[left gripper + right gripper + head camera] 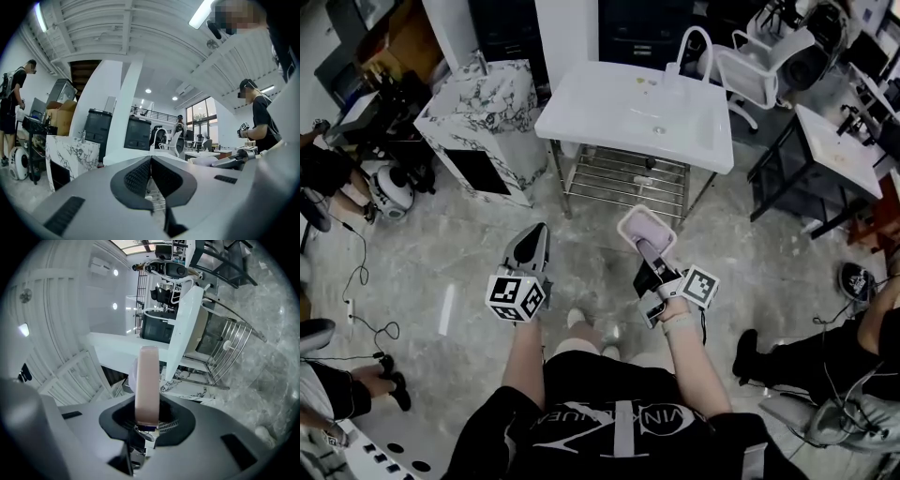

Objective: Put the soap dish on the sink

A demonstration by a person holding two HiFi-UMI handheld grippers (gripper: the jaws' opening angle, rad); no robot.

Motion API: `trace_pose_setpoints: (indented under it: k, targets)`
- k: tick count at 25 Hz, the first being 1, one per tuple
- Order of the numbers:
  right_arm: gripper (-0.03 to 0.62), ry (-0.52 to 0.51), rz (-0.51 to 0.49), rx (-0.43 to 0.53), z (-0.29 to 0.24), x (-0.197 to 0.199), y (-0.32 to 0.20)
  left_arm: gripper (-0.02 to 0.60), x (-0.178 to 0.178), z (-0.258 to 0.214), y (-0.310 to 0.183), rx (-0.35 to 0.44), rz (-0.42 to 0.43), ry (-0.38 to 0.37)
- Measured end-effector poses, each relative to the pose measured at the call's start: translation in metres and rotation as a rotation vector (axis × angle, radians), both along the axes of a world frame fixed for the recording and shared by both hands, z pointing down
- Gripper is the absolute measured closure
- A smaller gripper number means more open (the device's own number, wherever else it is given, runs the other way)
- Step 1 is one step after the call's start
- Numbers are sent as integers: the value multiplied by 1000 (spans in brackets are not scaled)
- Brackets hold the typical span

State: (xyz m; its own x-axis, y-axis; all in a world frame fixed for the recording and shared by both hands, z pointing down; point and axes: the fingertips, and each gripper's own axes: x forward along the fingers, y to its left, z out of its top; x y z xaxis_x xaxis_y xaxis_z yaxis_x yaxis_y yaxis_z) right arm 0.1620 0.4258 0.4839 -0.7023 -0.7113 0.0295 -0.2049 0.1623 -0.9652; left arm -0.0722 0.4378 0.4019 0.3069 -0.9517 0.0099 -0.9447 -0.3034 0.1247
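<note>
One soap dish (642, 228) in right gripper (648, 253).

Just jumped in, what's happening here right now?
A person stands facing the white sink, a claw in each hand. The right claw is shut on the pale soap dish, held out short of the sink and not yet set down. The left claw is shut and empty.

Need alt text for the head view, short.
Seen from above, a person's right hand-held gripper clamps a pale pink soap dish, short of the white sink on its metal rack ahead. The left hand-held gripper is shut and empty; a marbled cabinet stands left of the sink.
</note>
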Motion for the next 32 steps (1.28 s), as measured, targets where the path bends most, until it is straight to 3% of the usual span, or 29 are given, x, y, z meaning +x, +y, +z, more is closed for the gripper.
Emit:
trace_pose_setpoints:
  k: [20, 32]
  targets:
    - [503, 13, 5, 5, 4, -33, -162, 565, -28, 13, -179, -42, 66, 3]
    - [503, 7, 6, -7, 7, -69, -250, 565, -62, 21, -273, -76, 95, -4]
